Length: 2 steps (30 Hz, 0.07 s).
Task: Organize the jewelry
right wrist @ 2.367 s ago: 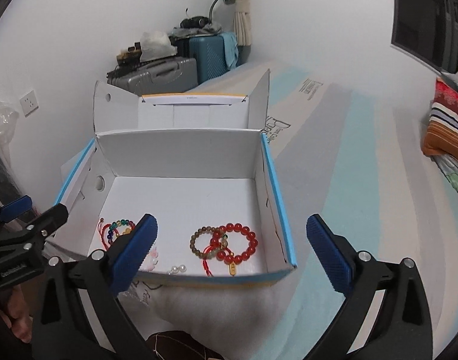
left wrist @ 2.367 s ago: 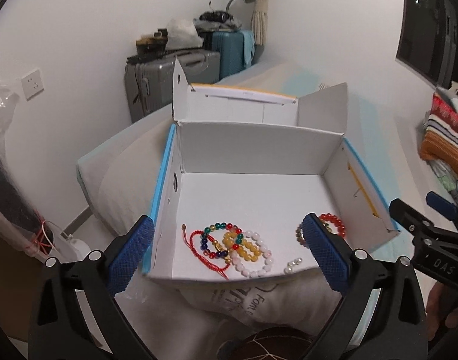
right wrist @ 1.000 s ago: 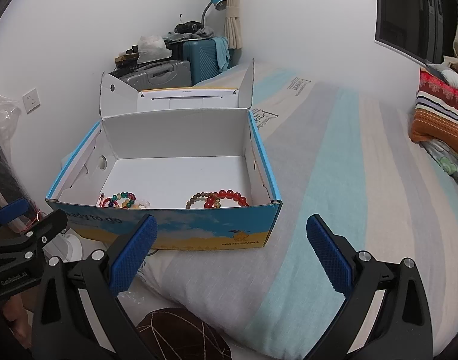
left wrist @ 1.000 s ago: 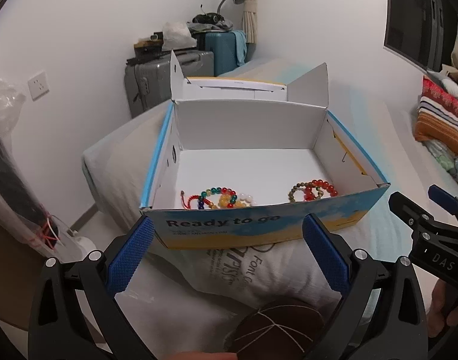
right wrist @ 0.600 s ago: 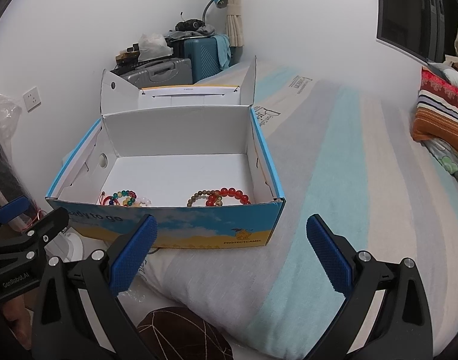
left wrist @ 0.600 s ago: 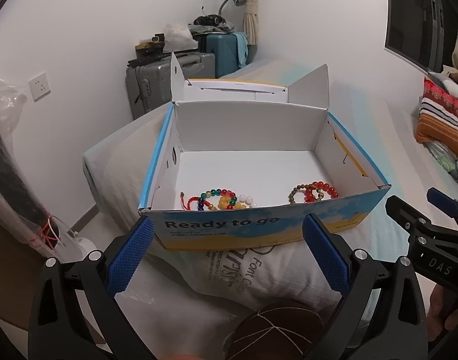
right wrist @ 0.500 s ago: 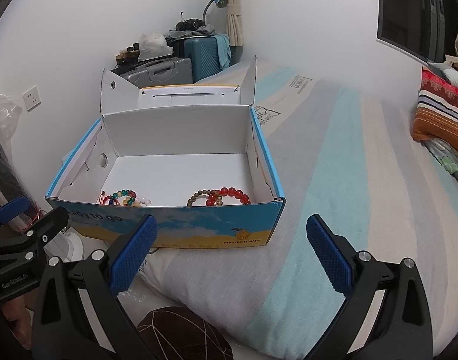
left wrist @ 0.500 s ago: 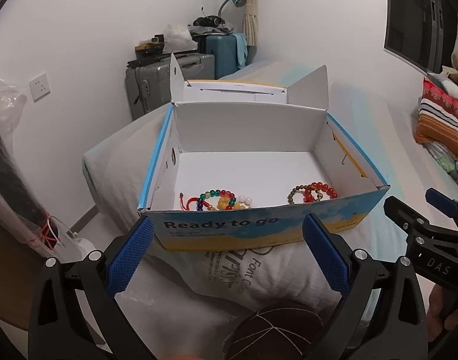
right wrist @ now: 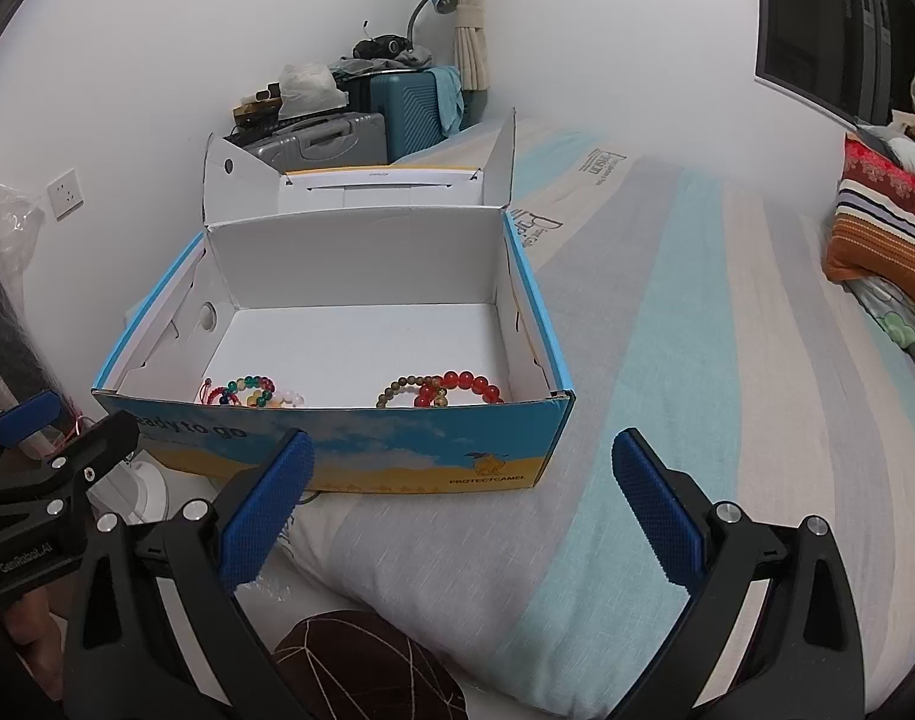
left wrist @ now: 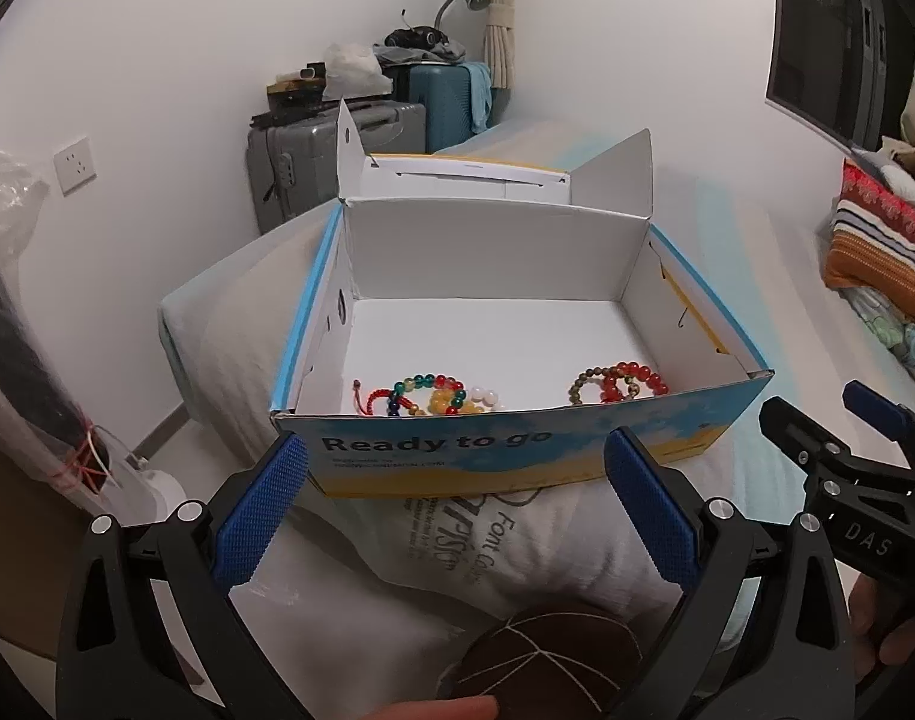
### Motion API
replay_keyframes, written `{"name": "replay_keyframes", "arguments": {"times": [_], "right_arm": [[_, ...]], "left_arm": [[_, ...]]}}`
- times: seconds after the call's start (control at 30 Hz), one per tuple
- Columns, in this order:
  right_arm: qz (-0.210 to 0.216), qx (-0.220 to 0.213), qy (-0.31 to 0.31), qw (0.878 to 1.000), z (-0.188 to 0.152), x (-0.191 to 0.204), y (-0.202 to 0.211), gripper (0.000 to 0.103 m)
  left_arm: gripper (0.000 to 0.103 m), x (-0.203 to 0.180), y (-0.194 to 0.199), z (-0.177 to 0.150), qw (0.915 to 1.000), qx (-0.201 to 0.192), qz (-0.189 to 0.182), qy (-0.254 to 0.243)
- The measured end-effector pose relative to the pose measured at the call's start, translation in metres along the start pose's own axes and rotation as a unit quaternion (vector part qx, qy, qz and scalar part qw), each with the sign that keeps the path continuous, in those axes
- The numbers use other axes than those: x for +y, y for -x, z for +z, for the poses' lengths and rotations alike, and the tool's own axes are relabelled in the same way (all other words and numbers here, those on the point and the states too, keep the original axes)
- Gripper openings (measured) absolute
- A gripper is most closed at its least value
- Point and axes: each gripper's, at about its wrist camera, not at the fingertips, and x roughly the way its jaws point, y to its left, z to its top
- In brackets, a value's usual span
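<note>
- The bed, with a striped cover, fills most of the room, and a pile of folded blankets sits at its far right.
- Two suitcases, grey and teal, stand against the wall beyond it.
- The cardboard box rests on the near corner of the bed, its lid flipped back.
- The left gripper hangs just short of the box front, jaws spread wide, nothing between them.
- The right gripper hangs beside it, just as wide and holding nothing.
- Inside the box lie a multicoloured heap of bracelets near the front left and a red and brown pair of bracelets at front right, well apart.
</note>
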Motion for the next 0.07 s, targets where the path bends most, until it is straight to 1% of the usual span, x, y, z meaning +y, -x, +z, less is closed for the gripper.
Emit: {"name": "replay_keyframes", "arguments": {"times": [0.07], "right_arm": [[0.0,0.0,0.0,1.0,-0.0003,0.0002,-0.0002,0.096]], "left_arm": [[0.097,-0.0003,-0.0003,-0.0001,1.0,0.001,0.001,0.001]]}}
